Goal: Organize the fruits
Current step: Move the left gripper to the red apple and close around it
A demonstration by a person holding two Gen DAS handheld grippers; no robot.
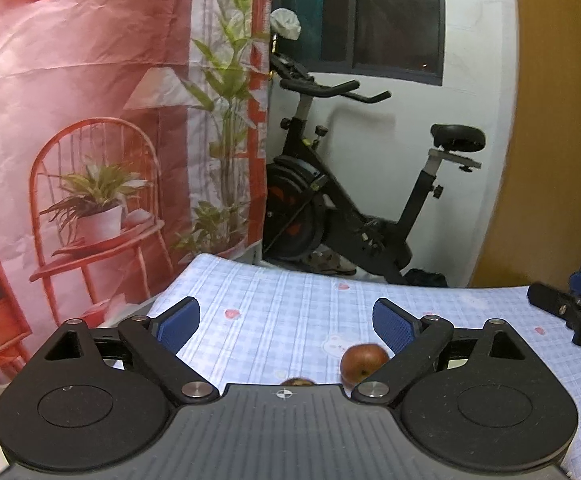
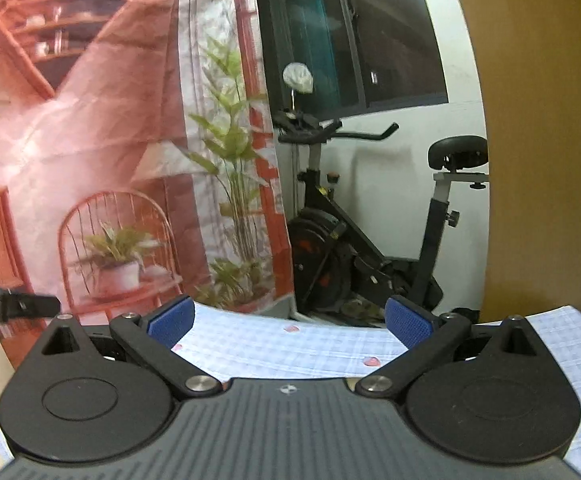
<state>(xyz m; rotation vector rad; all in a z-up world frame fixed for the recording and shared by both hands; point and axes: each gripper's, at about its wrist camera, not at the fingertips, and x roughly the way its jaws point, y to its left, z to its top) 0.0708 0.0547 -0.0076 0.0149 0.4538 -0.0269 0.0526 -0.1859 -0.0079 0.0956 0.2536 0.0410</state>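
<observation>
Overhead, both claws stand spread wide over the checked counter [image 1: 290, 304], gripping nothing: the left claw [image 1: 286, 326] and the right claw [image 2: 290, 322]. Below the left one's right finger, a reddish-brown apple [image 1: 362, 362] lies untouched on the cloth.

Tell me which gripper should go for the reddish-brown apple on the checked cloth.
Left. The left gripper is open with the apple just below its right finger. The right gripper, also open, shows only bare tablecloth ahead.
</observation>
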